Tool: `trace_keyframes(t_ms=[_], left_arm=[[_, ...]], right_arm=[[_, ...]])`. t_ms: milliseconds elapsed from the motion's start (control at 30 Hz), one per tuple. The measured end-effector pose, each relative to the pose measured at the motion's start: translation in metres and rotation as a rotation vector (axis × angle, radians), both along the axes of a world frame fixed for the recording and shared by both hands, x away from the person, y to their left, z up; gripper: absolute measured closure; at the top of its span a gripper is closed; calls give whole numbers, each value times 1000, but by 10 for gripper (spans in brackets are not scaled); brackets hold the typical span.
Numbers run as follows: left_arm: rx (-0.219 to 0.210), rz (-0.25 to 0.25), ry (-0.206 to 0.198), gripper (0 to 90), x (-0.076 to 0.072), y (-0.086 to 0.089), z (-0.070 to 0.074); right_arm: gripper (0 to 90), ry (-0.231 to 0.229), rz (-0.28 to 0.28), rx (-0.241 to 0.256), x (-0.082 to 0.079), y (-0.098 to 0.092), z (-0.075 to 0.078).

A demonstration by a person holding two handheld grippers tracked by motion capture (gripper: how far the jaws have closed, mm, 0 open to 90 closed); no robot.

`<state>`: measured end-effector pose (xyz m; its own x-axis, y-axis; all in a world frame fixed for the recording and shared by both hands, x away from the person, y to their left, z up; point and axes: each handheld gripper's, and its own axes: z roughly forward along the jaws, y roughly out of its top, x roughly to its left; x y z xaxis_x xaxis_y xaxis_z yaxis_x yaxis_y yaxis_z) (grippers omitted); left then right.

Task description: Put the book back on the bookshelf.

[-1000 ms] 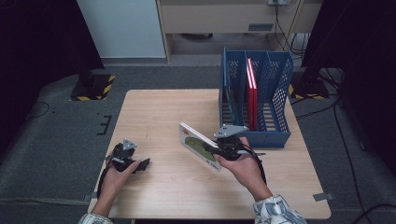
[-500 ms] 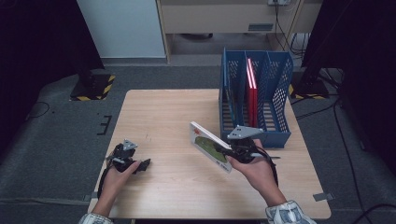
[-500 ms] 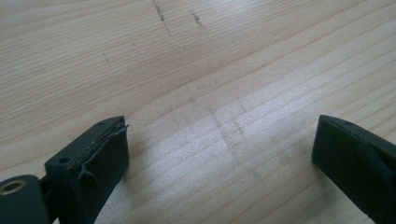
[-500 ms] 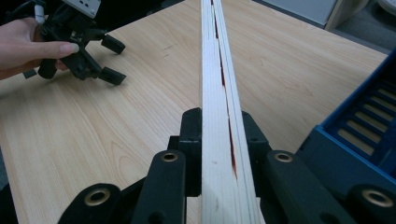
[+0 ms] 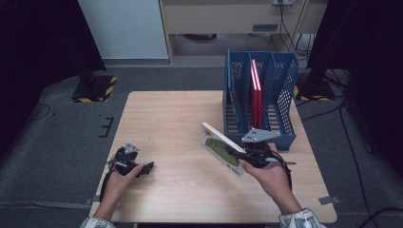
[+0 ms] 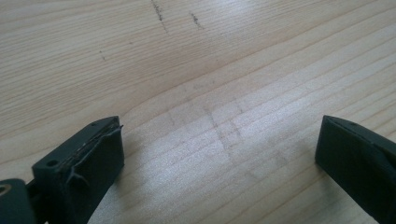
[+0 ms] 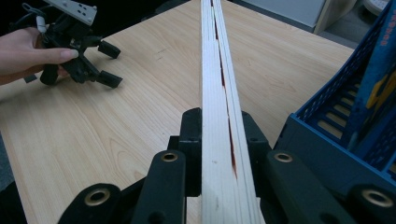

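Gripping book (image 5: 222, 150) edge-on w/ right tool (image 5: 237, 153), clamped tight, lifted off table (image 5: 180, 118) just in front of blue file rack (image 5: 280, 95). Resting left tool (image 5: 148, 167) released, empty, on table. Needing next, prob.: standing book upright, lining w/ free slot.

Both black grippers (image 5: 235, 153) carry grey three-cornered plates; the person's sleeves (image 5: 297, 219) are light patterned.

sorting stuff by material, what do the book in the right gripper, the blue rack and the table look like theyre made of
Book: paper, going by the pale stacked page edges; its cover looks glossy.
Blue rack: probably moulded plastic, with perforated walls in an even matte blue.
Table: wood or wood-look laminate, pale with straight grain lines and a slight sheen.
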<state>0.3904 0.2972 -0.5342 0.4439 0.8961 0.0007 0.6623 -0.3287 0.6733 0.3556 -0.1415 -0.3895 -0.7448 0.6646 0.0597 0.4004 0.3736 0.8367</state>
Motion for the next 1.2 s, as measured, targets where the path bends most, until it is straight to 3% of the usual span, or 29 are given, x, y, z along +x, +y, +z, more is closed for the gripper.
trace_keyframes(t_ms=[500, 1200], left_arm=[[-13, 9, -30, 0, -2, -2, -3], [-12, 10, -30, 0, -3, -2, -3]], right_arm=[[763, -12, -31, 6, -7, -20, 14], [763, -23, -142, 17, -10, -72, 37]])
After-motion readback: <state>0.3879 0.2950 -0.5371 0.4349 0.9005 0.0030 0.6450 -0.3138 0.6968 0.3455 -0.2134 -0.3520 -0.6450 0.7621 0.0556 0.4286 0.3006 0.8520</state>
